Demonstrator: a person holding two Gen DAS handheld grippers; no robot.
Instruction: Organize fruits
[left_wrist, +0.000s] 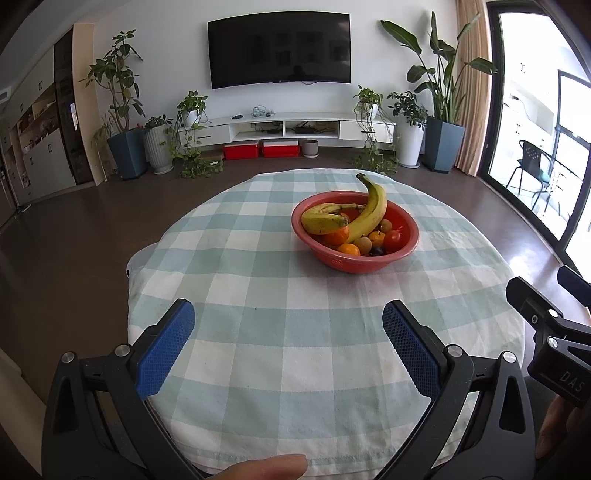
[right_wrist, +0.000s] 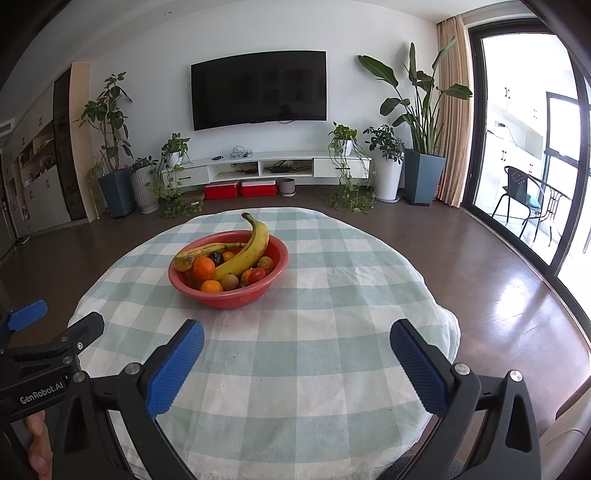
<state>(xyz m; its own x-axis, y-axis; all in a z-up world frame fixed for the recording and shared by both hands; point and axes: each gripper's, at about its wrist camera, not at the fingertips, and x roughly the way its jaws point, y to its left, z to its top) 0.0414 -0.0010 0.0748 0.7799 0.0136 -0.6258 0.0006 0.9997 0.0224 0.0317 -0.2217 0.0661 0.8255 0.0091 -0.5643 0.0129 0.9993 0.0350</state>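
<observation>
Blue fingers (left_wrist: 166, 347) of both grippers wide apart; fruit-filled red bowl (right_wrist: 236, 295) beyond.

Home living room, wall-mounted television (right_wrist: 258, 90), low media console (right_wrist: 273, 168), potted plants (right_wrist: 421, 147), checked tablecloth (right_wrist: 295, 350)

Left gripper (left_wrist: 288, 317) held level, blue pads (left_wrist: 166, 347) spread wide, nothing between them. Right gripper (right_wrist: 295, 338) likewise wide apart, empty, beside left one, both pointing forward. Fingertip (left_wrist: 273, 467) visible under left gripper. Person's hand (right_wrist: 37, 443) wraps left gripper's handle, seen at lower left of right wrist view.
</observation>
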